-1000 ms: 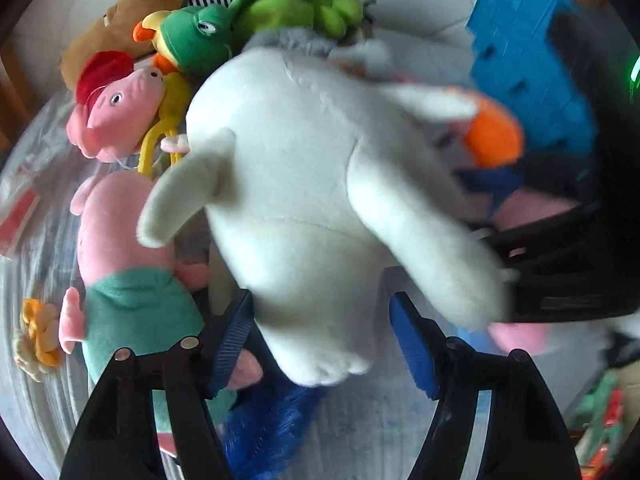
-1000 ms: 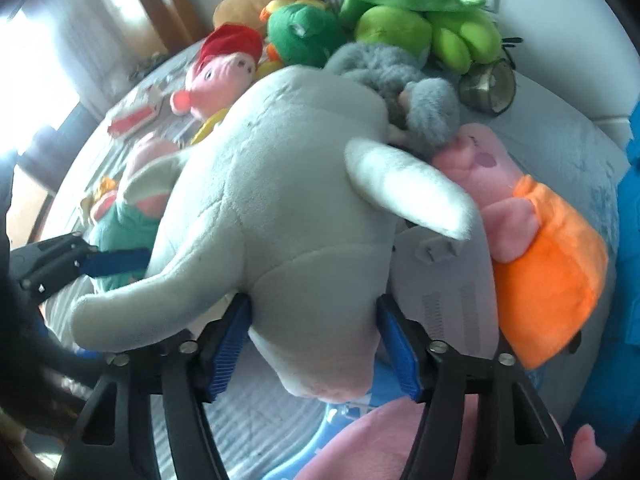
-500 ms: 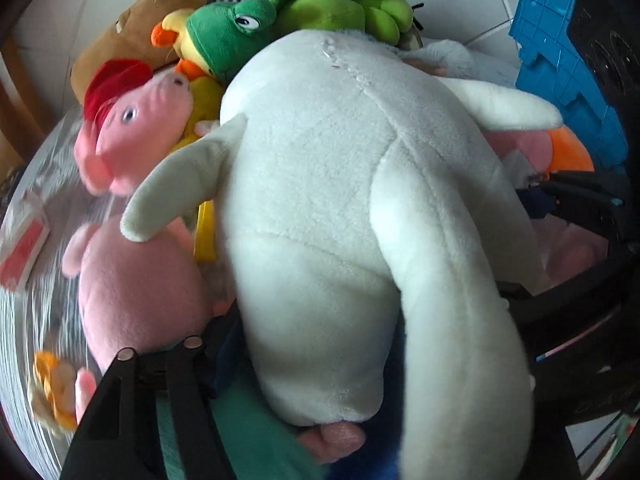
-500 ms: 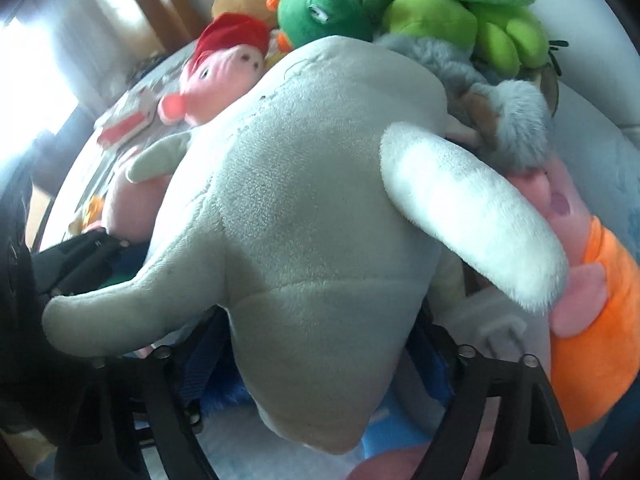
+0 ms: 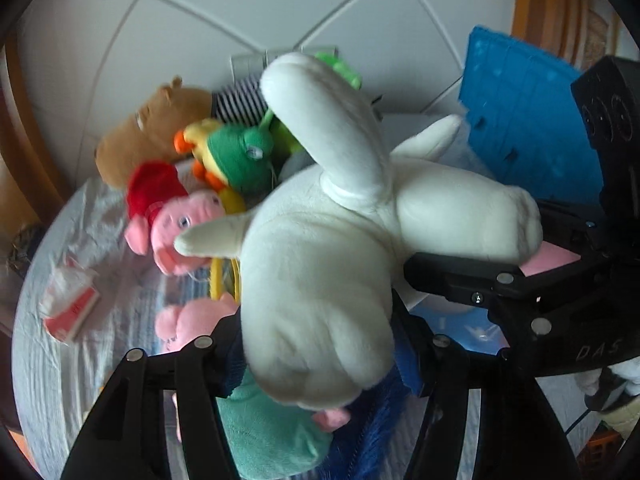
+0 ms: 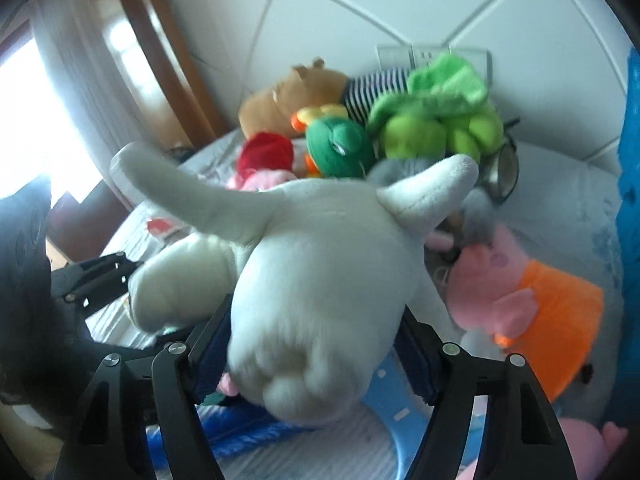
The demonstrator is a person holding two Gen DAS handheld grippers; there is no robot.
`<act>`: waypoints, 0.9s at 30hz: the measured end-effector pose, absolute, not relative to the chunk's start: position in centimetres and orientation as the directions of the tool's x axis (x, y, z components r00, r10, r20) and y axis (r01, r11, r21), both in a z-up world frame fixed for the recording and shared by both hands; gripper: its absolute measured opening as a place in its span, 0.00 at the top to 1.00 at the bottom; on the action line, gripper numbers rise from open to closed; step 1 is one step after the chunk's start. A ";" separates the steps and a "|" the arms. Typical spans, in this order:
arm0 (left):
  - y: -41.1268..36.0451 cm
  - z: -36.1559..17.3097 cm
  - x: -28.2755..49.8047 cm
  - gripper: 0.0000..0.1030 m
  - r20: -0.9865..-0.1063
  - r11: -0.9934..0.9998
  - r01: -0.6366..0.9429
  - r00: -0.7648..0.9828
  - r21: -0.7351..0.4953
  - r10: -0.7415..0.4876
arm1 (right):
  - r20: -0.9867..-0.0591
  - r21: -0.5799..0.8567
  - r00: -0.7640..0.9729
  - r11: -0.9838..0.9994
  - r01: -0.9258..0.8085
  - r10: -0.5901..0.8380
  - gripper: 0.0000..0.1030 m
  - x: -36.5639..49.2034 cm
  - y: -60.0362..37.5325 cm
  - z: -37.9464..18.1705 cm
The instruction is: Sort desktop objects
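Bright window glare at left, fisheye-bent edges, slight motion blur throughout.

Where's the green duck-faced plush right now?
The green plush lies in the pile by the tiled wall, between the brown plush and the lime-green plush, just behind the red-hatted pink pig.

white tiled wall (image 5: 208, 32) — wooden door frame (image 6: 160, 60) beside it

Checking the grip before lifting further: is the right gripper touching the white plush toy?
Touching. The right wrist view shows the right gripper with both blue pads pressed into the white plush toy.
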State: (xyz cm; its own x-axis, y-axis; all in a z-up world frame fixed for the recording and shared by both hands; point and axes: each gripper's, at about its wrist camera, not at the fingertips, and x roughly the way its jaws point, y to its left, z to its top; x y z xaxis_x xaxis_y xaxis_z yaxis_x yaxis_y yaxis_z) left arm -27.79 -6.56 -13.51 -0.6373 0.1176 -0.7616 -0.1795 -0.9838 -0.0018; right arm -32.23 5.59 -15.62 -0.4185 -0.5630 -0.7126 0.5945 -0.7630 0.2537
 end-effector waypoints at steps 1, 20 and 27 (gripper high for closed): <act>-6.5 -12.9 -27.1 0.42 -0.758 -0.983 -0.185 -0.641 -0.003 0.123 | -0.707 0.254 -0.422 -0.761 0.596 -0.567 0.30 -31.6 5.8 -14.9; -16.5 -18.5 -23.6 0.42 -0.866 -0.998 0.066 -0.498 -0.002 -0.032 | -0.720 0.411 -0.354 -0.778 0.476 -0.597 0.32 -24.5 10.6 -15.0; -13.7 -14.5 -21.7 0.02 -0.826 -0.994 -0.084 -0.554 -0.070 0.104 | -0.774 0.363 -0.397 -0.859 0.360 -0.493 0.32 -24.9 11.8 -16.5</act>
State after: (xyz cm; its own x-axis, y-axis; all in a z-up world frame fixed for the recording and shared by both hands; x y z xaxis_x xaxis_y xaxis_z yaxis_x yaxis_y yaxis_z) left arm -21.73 -13.69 -14.54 -0.5537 0.1044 -0.8261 -0.0837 -0.9941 -0.0695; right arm -24.93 11.83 -16.45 -0.3970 -0.4930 -0.7741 0.3602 -0.8595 0.3626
